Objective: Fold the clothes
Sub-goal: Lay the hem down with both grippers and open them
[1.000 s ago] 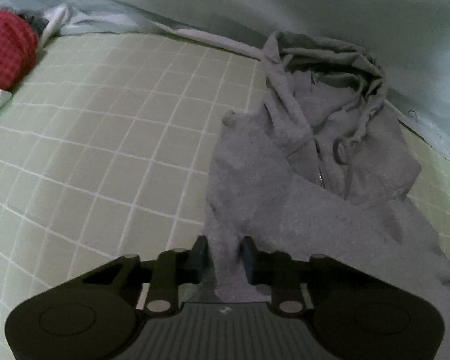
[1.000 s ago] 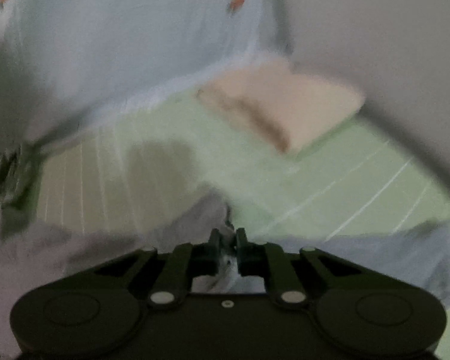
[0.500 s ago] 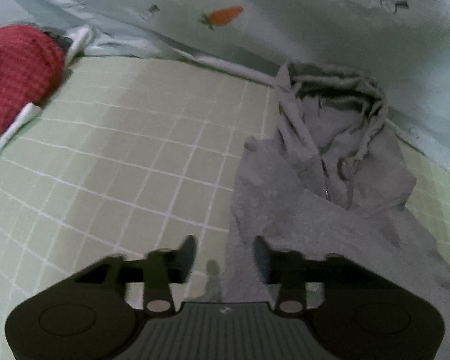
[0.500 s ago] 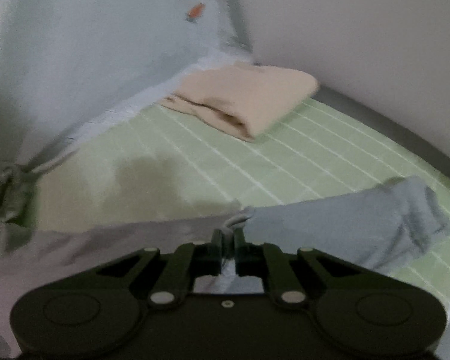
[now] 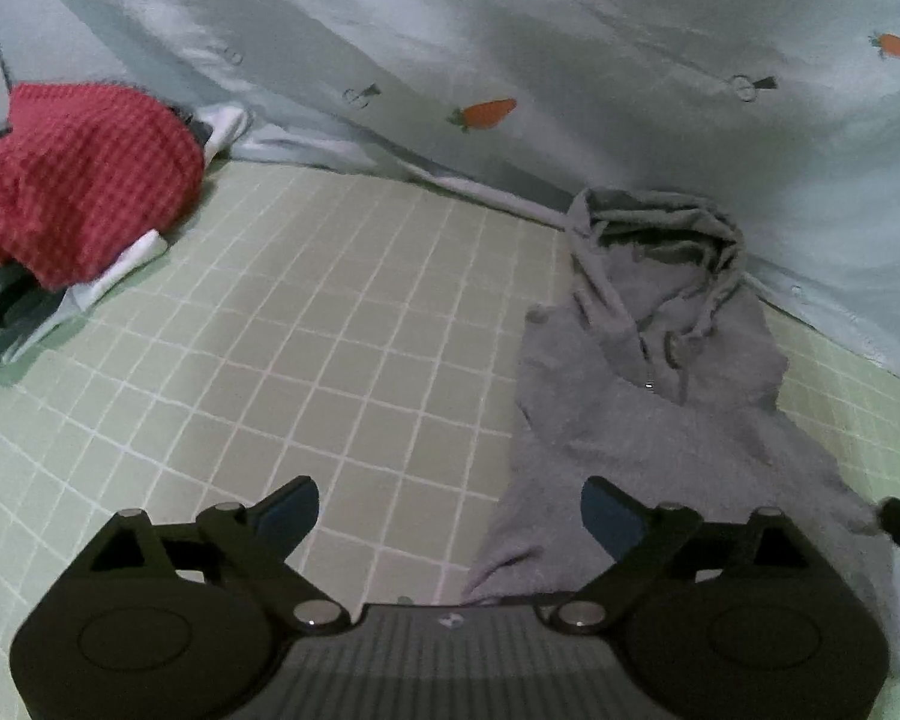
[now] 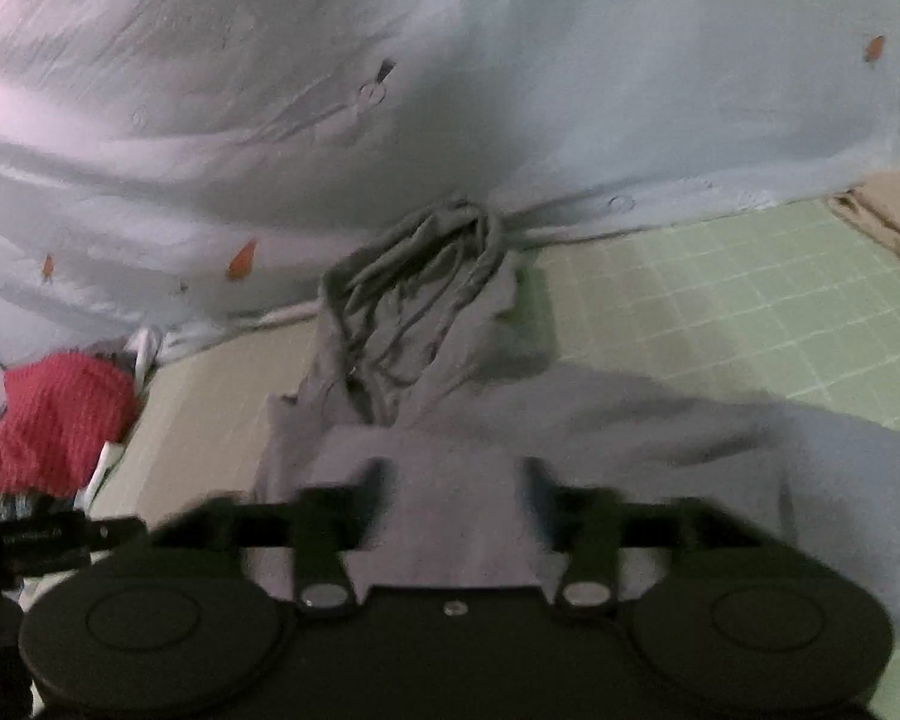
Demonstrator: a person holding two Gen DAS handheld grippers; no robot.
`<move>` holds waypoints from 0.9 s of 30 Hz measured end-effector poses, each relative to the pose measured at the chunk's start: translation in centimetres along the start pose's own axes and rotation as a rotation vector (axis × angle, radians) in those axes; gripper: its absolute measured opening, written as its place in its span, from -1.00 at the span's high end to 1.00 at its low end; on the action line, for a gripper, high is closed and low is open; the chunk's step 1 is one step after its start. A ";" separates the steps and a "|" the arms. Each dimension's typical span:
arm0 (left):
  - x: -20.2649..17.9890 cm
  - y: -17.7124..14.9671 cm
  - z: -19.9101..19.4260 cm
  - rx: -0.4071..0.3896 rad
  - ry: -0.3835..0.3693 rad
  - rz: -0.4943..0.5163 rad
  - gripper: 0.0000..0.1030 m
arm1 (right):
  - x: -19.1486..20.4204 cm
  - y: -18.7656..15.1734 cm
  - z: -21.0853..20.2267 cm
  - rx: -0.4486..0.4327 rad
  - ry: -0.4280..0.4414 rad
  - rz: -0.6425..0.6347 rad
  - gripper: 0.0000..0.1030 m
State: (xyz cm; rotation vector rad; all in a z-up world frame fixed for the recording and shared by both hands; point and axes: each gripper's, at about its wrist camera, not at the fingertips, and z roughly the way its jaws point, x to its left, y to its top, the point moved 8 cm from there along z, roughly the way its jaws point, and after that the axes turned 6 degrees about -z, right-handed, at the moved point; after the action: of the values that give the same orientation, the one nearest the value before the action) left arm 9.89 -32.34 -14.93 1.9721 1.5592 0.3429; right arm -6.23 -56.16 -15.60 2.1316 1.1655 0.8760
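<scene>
We see the grey hoodie (image 5: 648, 414) lying flat on the green checked sheet (image 5: 306, 348), hood end bunched up against the pale blue carrot-print curtain (image 5: 510, 48) at the far edge. Its zip pull shows near the collar.

Left gripper (image 5: 450, 510): fingers spread wide, nothing between them. Its right finger sits over the hoodie's left edge, its left finger over bare sheet. The hoodie's near corner ends just in front of the gripper body.

Right gripper (image 6: 453, 480): blurred, but the fingers read as apart, hovering over the hoodie's body with grey fabric visible in the gap. We can't tell whether they touch the cloth.

Open room: a wide strip of bare sheet lies left of the hoodie, running to the red checked garment (image 5: 78, 174) piled at the far left edge with other clothes under it. On the right side, bare sheet runs from the hoodie to a folded beige item (image 6: 888, 222) against the curtain. The curtain hem closes off the far side.
</scene>
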 end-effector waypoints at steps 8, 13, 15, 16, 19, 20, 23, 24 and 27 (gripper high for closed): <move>-4.7 -1.2 0.6 0.052 -0.075 0.111 -0.86 | -8.2 -3.2 -2.5 0.004 -0.220 0.094 -1.00; -9.6 -2.4 1.9 0.107 -0.158 0.223 -0.87 | -14.8 -5.7 -4.8 -0.004 -0.399 0.126 -1.00; -11.6 -2.8 2.5 0.122 -0.179 0.274 -0.87 | -17.1 -6.4 -5.2 -0.007 -0.458 0.154 -1.00; -12.5 -3.0 2.8 0.126 -0.188 0.299 -0.87 | -18.2 -6.8 -5.4 -0.008 -0.486 0.170 -1.00; -15.0 -3.9 3.8 0.145 -0.218 0.361 -0.87 | -20.8 -7.5 -5.3 0.001 -0.535 0.204 -1.00; -15.6 -4.3 4.1 0.159 -0.231 0.376 -0.85 | -21.2 -7.6 -5.1 0.008 -0.542 0.205 -1.00; -17.3 -5.5 5.2 0.201 -0.270 0.419 -0.57 | -22.1 -7.7 -4.3 0.034 -0.526 0.202 -1.00; -17.9 -5.9 5.5 0.215 -0.283 0.433 -0.41 | -22.1 -7.7 -3.8 0.044 -0.508 0.201 -1.00; -19.3 -7.2 6.7 0.262 -0.312 0.471 -0.08 | -22.0 -7.7 -2.3 0.071 -0.460 0.193 -1.00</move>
State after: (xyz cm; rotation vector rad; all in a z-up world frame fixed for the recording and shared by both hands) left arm 2.45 -51.61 -21.43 2.4540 0.9746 0.0060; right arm -20.94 -71.29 -25.79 2.3645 0.7751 0.3868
